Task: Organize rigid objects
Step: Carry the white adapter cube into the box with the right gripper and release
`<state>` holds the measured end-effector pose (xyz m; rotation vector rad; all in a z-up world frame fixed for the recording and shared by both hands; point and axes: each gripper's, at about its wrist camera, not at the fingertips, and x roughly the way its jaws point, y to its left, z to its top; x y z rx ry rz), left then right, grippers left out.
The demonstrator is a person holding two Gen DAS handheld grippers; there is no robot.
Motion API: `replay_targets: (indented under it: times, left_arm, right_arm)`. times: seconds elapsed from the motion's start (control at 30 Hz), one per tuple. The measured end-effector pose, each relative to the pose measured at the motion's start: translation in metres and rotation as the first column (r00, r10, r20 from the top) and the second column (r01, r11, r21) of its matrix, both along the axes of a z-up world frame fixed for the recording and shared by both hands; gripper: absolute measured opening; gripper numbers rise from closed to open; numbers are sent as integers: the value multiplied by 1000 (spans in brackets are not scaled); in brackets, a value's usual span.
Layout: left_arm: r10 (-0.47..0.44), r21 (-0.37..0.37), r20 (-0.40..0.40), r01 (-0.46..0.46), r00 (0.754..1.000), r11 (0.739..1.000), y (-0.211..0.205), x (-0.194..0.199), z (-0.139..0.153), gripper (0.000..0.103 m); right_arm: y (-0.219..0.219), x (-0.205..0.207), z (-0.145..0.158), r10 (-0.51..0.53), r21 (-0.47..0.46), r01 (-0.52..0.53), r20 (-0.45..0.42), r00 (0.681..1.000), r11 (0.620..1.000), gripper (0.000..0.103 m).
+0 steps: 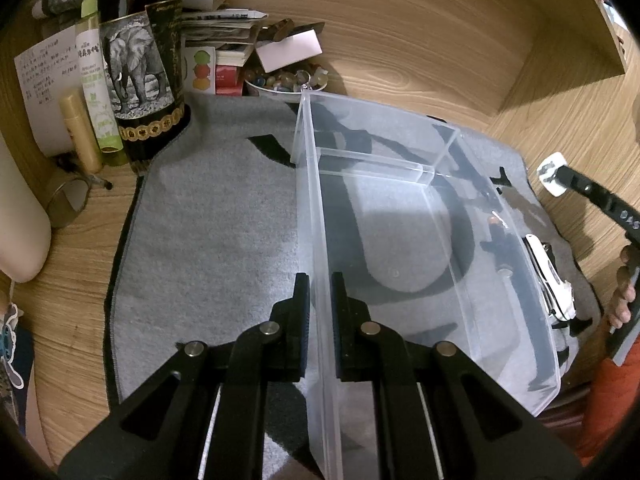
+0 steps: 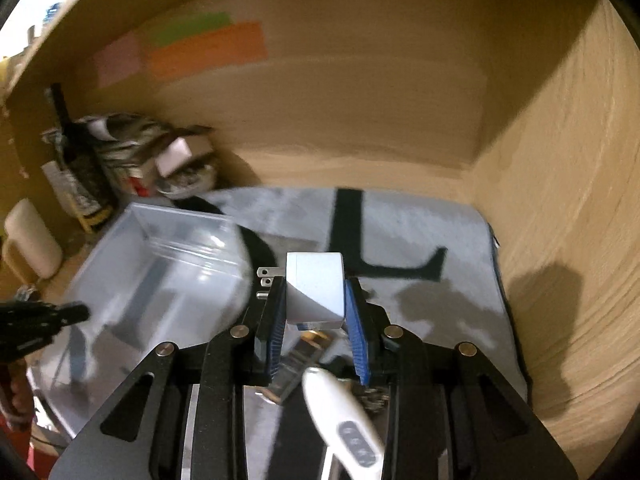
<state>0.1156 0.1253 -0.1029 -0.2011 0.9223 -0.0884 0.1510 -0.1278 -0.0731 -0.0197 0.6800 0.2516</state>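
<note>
My left gripper (image 1: 320, 280) is shut on the near left wall of a clear plastic box (image 1: 440, 152), one finger on each side of the wall. The box (image 2: 160, 264) stands on a grey mat and looks empty inside. My right gripper (image 2: 316, 282) is shut on a white plug-in charger (image 2: 316, 300), its metal prongs pointing left, lifted above the mat. The left wrist view shows the charger (image 1: 552, 172) off the box's right side. A white handheld device with buttons (image 2: 344, 420) and a small clear rectangular item (image 2: 296, 364) lie on the mat beneath.
A grey mat (image 1: 208, 220) with black lettering covers a wooden desk nook with walls behind and to the right (image 2: 560, 240). A dark bottle with an elephant label (image 1: 140, 72), tubes, papers and a bowl of stones (image 1: 284, 80) crowd the back left corner.
</note>
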Motion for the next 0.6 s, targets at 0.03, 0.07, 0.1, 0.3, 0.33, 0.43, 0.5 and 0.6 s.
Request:
replay_targets:
  times: [0.03,0.07,0.1,0.3,0.33,0.43,0.5,0.6]
  left_arm:
    - [0,1,0,0,1000,1000,0,0,0,9]
    - [-1,2,1,1,1000,1000,0,0,0,9]
    - [-1,2,2,1,1000,1000,0,0,0,10]
    - [-2,2,6,2,1000,1000,0,-1,0,10]
    - [-2,-1,7,2,1000,1000,0,0,0,10]
    - [-2,0,8,2,1000,1000,0,0,0,10]
    - [-4,5,8,3,1000,1000,0,0,1,10]
    - [-4,8,9,4,1000,1000,0,0,1,10]
  right_arm:
    - [5,-3,3,14,3,-14,10,1000,1000,26]
    - [9,-4,6,26,10,-27,19,999,1000,26]
    - [14,-5,9,36,14,-36,25,999,999,26]
    - [48,-10,18,125,30,-127,54,991,991,26]
    - [52,-11,18,135,32,-137,55,989,990,26]
    - [69,-7,13,170,31,-172,45,984,985,26]
    - [82,-3,7,198,33,-199,25,980,979,26]
    - [97,0,-2,231,18,-231,-5,973,973,26]
